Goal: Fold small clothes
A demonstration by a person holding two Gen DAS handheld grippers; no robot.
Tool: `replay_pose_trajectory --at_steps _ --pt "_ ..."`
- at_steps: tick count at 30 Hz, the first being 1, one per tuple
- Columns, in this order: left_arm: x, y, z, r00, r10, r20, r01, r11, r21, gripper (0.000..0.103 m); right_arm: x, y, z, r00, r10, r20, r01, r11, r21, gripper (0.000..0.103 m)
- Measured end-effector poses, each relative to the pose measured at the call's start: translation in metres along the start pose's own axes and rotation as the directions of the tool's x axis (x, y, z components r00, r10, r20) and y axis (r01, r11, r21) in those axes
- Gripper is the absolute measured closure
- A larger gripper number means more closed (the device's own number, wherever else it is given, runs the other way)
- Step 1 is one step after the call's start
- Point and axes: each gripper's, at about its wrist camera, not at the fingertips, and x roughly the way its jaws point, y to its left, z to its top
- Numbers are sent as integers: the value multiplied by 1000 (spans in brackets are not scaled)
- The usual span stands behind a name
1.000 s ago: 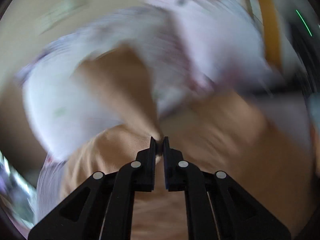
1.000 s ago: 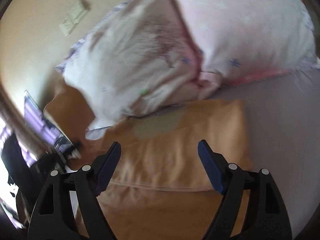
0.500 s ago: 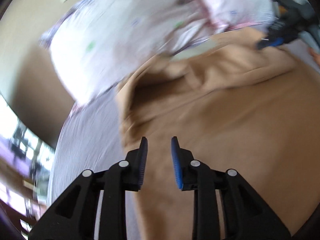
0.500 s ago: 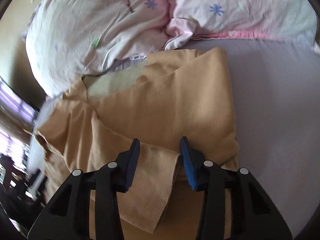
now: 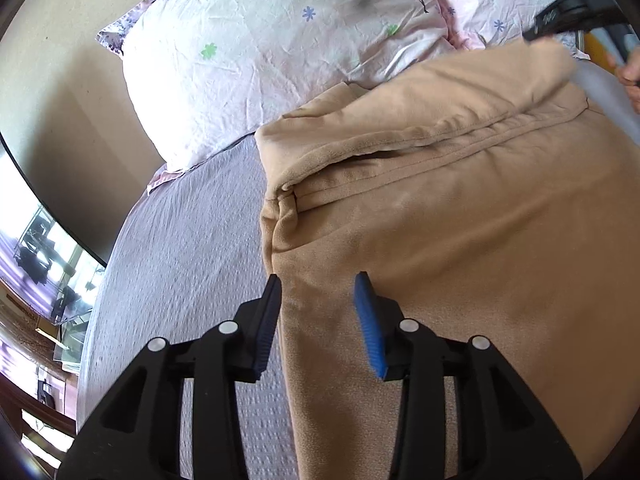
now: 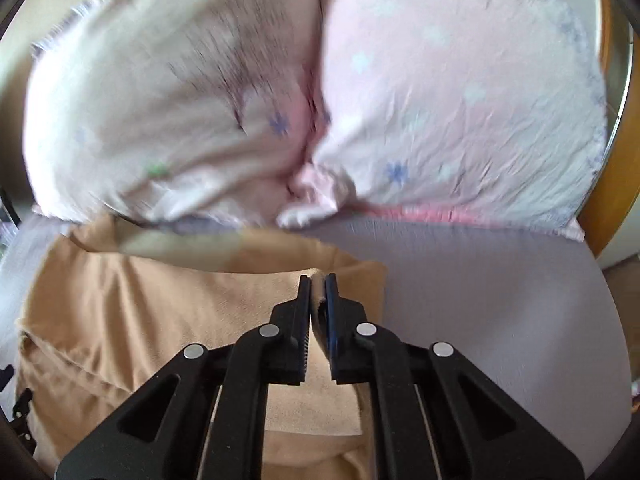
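Observation:
A tan fleece garment point(image 5: 460, 208) lies partly folded on the grey bedsheet point(image 5: 188, 240). My left gripper point(image 5: 318, 286) is open, its jaws set either side of the garment's left edge, low over the bed. My right gripper point(image 6: 319, 278) is shut on an edge of the same tan garment point(image 6: 160, 312) and holds that flap up near its far right corner. In the left wrist view the right gripper point(image 5: 576, 16) shows at the top right, lifting the far fold.
Two pink-and-white flowered pillows point(image 5: 280, 48) point(image 6: 460, 92) lie at the head of the bed just beyond the garment. A beige wall point(image 5: 52, 92) and a window are at the left. A wooden headboard edge point(image 6: 600, 216) is at the right.
My right gripper has closed on the garment's edge and lifted it toward the pillows. My left gripper, shut on cloth a second ago, has opened wider and sits at the garment's left edge.

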Motion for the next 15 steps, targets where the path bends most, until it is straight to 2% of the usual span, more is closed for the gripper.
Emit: replay_pose_trajectory --at_steps 1,2,3,4,6,8,9,10,11,12,13,15 --pt "2 -2 1 1000 -1 0 1 1000 -2 63 -1 -10 -2 999 41 -2 -41 997 65 83" --pt "2 -1 1 1000 -4 0 4 1000 -8 63 -5 -18 -5 996 90 19 -92 990 108 68" --pt "2 1 0 1000 -9 0 9 1000 -15 62 -11 -24 -8 989 139 48 -145 979 141 48" --pt "3 2 1 1000 -15 -2 15 1000 -23 62 -19 -28 -14 978 195 75 -205 966 157 43" --pt "3 4 0 1000 -25 -3 25 999 -35 61 -23 -24 -22 956 283 79 -292 944 154 43" --pt "3 5 0 1000 -18 6 18 999 -51 61 -18 -18 -33 937 349 30 -350 924 154 43" --pt "3 5 -1 1000 -16 6 16 998 -56 59 -10 -15 -38 936 351 -10 -345 925 158 43" --pt "3 5 -1 1000 -13 7 14 998 -60 58 8 -12 -46 947 306 -99 -288 944 164 43" --pt "2 6 -1 1000 -13 8 13 998 -66 57 17 -10 -52 944 304 -131 -283 946 156 42" --pt "2 8 -1 1000 -17 9 18 997 -76 56 12 -7 -52 950 302 -82 -291 949 122 40" --pt "1 11 -2 1000 -24 14 25 996 -91 56 13 -6 -52 948 300 -109 -287 950 120 40" --pt "-11 19 -8 996 -75 50 82 986 -143 54 0 -7 -54 943 317 -101 -301 942 147 39"
